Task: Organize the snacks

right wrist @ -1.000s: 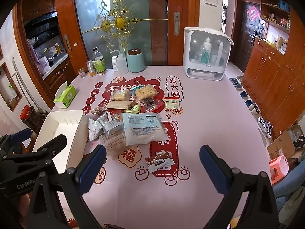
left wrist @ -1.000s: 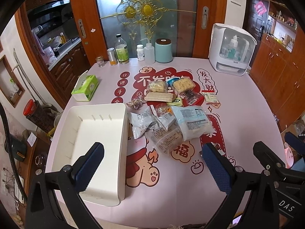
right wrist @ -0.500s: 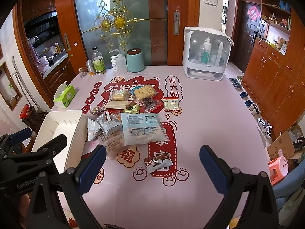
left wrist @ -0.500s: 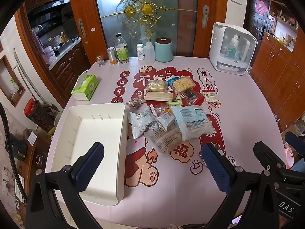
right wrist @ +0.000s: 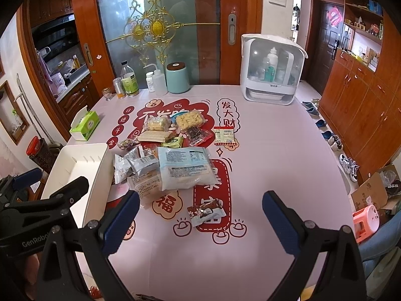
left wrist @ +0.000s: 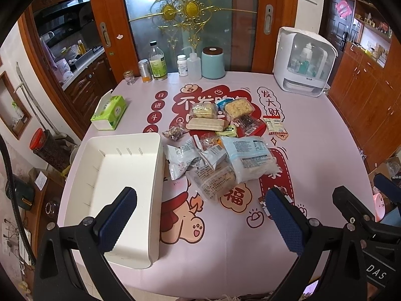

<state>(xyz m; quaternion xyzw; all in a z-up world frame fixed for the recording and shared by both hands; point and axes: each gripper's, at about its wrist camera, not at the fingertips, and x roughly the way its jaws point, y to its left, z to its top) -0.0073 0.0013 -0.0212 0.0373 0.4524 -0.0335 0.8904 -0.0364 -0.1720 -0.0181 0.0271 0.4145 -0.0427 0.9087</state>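
While both grippers are hovering above the near edge of the table (left wrist: 313, 135), their jaws are standing wide apart and holding nothing. In the left wrist view the left gripper (left wrist: 200, 220) is hanging over the near left part of the table, with its left finger above the white bin (left wrist: 155, 200). This bin is sitting along the left edge and is showing a bare white floor. The snack pile (left wrist: 215, 148) is lying in the middle of the table, just beside the right wall of the bin; the large pale blue packet (left wrist: 250, 160) is resting on top of it at the right side.

The right wrist view is showing the right gripper (right wrist: 200, 218) over the near middle, and between its fingers a small brown and blue snack pack (right wrist: 206, 212) is lying alone, apart from the pile toward the near edge. In the left view this pack is almost hidden behind the right finger. Only the right view is showing the shoes (right wrist: 333, 141) on the floor beyond the right edge. A green tissue box (left wrist: 109, 111) is sitting near the far left corner, and a white appliance (right wrist: 272, 69) at the far right.
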